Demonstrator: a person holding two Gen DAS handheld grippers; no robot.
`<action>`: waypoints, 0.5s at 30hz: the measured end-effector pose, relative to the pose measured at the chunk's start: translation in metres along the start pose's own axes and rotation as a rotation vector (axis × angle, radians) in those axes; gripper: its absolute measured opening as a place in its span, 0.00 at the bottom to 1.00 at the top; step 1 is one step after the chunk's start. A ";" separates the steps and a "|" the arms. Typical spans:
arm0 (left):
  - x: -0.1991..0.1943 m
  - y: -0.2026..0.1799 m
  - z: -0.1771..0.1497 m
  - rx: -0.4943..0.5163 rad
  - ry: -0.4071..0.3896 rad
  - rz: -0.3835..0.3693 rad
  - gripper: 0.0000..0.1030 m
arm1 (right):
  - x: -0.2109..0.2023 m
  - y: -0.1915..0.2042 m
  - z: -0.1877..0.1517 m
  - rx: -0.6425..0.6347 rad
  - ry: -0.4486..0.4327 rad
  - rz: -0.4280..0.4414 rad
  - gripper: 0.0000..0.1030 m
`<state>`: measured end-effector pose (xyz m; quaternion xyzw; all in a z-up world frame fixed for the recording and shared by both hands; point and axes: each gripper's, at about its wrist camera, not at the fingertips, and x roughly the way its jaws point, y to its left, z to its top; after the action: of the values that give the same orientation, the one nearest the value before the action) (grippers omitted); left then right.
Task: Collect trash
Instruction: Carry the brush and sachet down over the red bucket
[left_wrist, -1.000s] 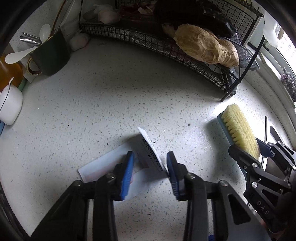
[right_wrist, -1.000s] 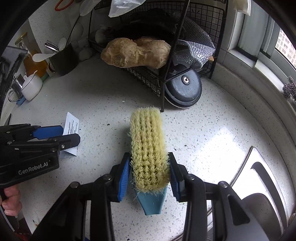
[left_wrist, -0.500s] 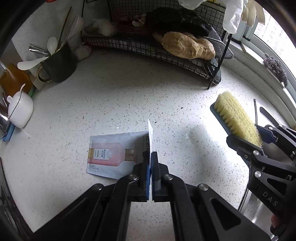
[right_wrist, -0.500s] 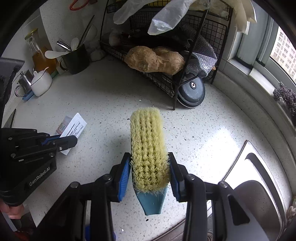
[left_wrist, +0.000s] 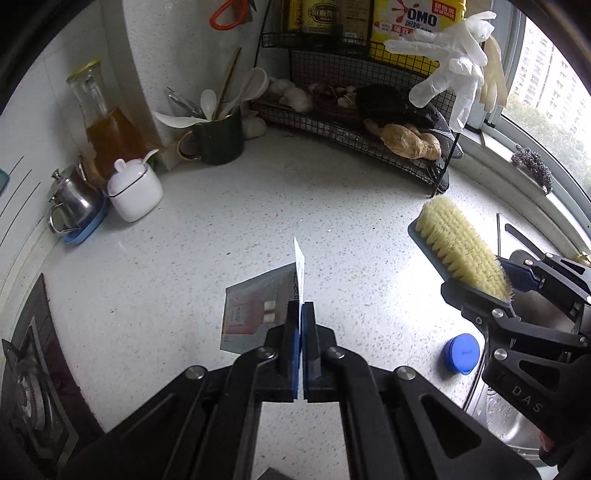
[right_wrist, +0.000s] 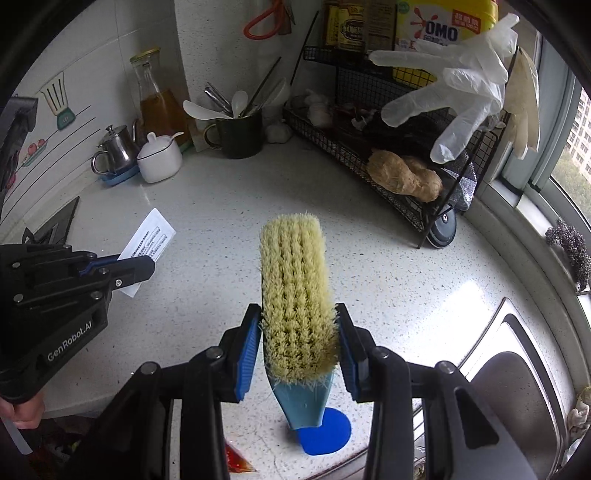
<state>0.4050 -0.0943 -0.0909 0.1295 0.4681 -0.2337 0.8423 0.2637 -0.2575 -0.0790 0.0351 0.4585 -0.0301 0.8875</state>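
The left tongs (left_wrist: 300, 343) are clamped tight on a flat sachet (left_wrist: 255, 314), held above the bench (left_wrist: 221, 229). The right tongs (right_wrist: 298, 343), marked "DAS", grip a scrubbing brush (right_wrist: 293, 291), bristles up. Open speckled bench lies ahead. Beyond it stands a wire rack (left_wrist: 343, 125), where a yellow tub (left_wrist: 413, 22) reads "OMO".

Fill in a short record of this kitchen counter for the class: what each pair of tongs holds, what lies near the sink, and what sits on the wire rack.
left tongs: shut on a flat paper sachet, lifted off the counter
right tongs: shut on a scrubbing brush, bristles up
near sink: blue lid
wire rack: ginger root, garlic
hanging on rack: clear glove
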 end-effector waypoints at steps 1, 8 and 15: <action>-0.008 0.006 -0.007 -0.004 -0.005 0.007 0.00 | -0.003 0.009 -0.002 -0.008 -0.004 0.007 0.35; -0.055 0.042 -0.059 -0.048 -0.024 0.046 0.00 | -0.027 0.065 -0.024 -0.058 -0.023 0.037 0.35; -0.092 0.057 -0.127 -0.072 -0.018 0.055 0.00 | -0.055 0.109 -0.065 -0.090 -0.022 0.052 0.35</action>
<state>0.3003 0.0346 -0.0799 0.1097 0.4651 -0.1945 0.8566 0.1888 -0.1419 -0.0679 0.0067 0.4488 0.0132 0.8935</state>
